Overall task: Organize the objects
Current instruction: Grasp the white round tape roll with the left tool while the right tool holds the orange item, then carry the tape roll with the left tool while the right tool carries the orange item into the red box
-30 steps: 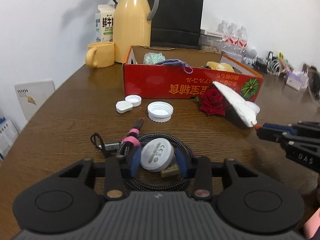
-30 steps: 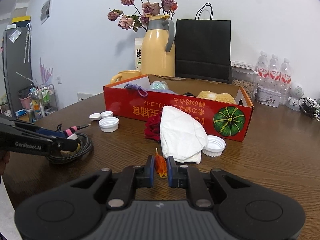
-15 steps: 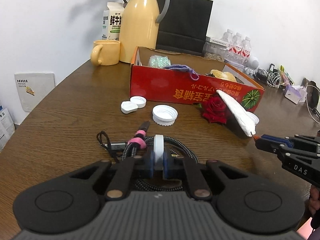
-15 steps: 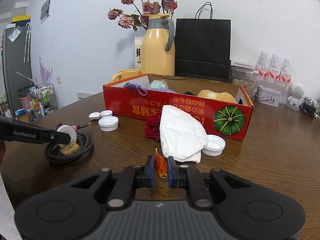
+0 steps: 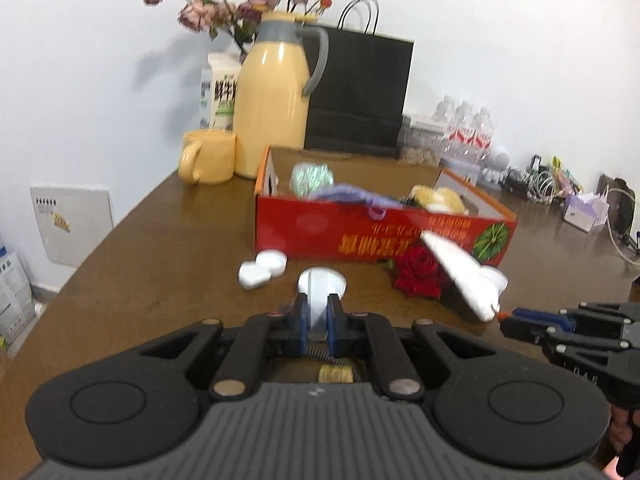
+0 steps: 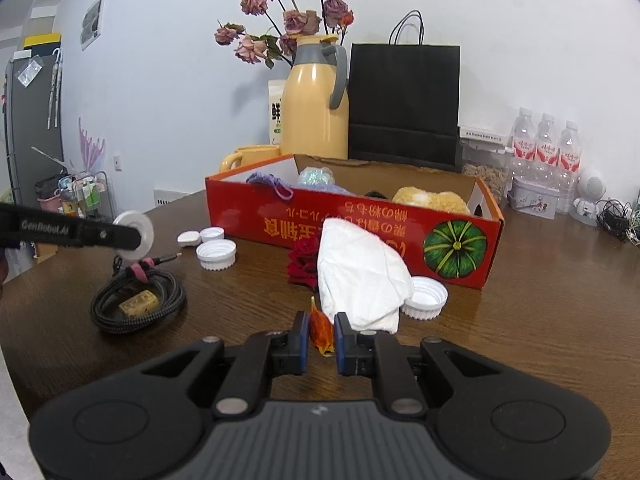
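My left gripper (image 5: pixel 319 310) is shut on a white round disc (image 5: pixel 319 300), held edge-up above the table. From the right wrist view the disc (image 6: pixel 134 235) hangs over a coiled black cable (image 6: pixel 120 312) that rings a small tan block (image 6: pixel 138 303). My right gripper (image 6: pixel 322 322) is shut on a small orange dried petal (image 6: pixel 322 330), low over the wood just in front of a white cloth (image 6: pixel 360 276) and a red rose (image 6: pixel 304 260). Behind them stands the red cardboard box (image 6: pixel 360 222), which holds a purple knit piece, a shiny ball and a yellow plush.
White bottle caps lie by the box (image 6: pixel 216 254) (image 6: pixel 424 296). A yellow thermos (image 6: pixel 316 112), a mug (image 5: pixel 208 156), a black paper bag (image 6: pixel 404 100) and water bottles (image 6: pixel 544 144) line the back of the table. The table's left edge is near the cable.
The left gripper closed on the white disc, turned it on edge and lifted it off the coiled cable. The right gripper and its petal stayed put.
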Motion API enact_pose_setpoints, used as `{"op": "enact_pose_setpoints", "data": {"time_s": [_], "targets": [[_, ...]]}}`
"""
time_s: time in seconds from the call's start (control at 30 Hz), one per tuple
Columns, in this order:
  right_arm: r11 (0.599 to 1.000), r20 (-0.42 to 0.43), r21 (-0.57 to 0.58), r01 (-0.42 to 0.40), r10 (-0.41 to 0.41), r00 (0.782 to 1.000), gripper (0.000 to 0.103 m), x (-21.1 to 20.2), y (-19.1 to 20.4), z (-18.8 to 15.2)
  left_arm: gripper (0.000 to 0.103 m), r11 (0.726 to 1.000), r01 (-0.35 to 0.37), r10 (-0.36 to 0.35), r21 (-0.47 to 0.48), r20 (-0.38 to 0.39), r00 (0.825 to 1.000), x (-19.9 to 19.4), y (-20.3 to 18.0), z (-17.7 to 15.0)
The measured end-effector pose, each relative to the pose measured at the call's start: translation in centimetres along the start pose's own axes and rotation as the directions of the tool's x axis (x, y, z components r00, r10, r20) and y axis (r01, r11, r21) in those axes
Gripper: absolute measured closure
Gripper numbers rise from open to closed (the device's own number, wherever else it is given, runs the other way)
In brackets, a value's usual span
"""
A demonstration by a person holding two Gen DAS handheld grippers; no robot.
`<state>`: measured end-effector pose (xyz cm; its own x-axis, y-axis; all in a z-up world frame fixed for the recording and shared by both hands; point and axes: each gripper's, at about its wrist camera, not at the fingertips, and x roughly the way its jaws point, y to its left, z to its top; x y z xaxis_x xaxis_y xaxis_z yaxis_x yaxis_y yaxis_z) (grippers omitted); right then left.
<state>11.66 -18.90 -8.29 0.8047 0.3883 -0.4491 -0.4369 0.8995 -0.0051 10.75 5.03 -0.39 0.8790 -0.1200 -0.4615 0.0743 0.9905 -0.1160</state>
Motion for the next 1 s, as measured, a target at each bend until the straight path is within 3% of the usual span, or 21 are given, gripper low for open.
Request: {"op": "enact_pose_setpoints", "data": {"time_s": [0.23, 0.53, 0.77, 1.0], "targets": [[1.000, 0.061, -0.011, -0.005, 0.005, 0.998, 0.091, -0.8, 0.1, 2.0, 0.093, 1.000, 0.021, -0.023, 0.021, 0.067, 0.998, 0.8, -1.5, 2.3], [0.999, 0.192, -0.018, 0.029, -0.025, 0.981, 0.091, 0.1, -0.8, 7.1, 0.093, 0.997, 0.072, -0.073, 0.016, 0.160, 0.984, 3.5, -3.8, 6.2], [0.999, 0.271, -0.002, 0.050, -0.048, 0.961, 0.091, 2.8, -1.8, 11.6, 0.093, 0.997, 0.077, -0.071, -0.016, 0.216, 0.974, 6.4, -4.7, 9.8], [0.996, 0.280, 0.033, 0.088, -0.094, 0.955, 0.091, 7.4, -3.3, 14.9, 0.093, 0.998, 0.049, -0.040, -0.030, 0.243, 0.969, 10.1, -5.4, 12.7]]}}
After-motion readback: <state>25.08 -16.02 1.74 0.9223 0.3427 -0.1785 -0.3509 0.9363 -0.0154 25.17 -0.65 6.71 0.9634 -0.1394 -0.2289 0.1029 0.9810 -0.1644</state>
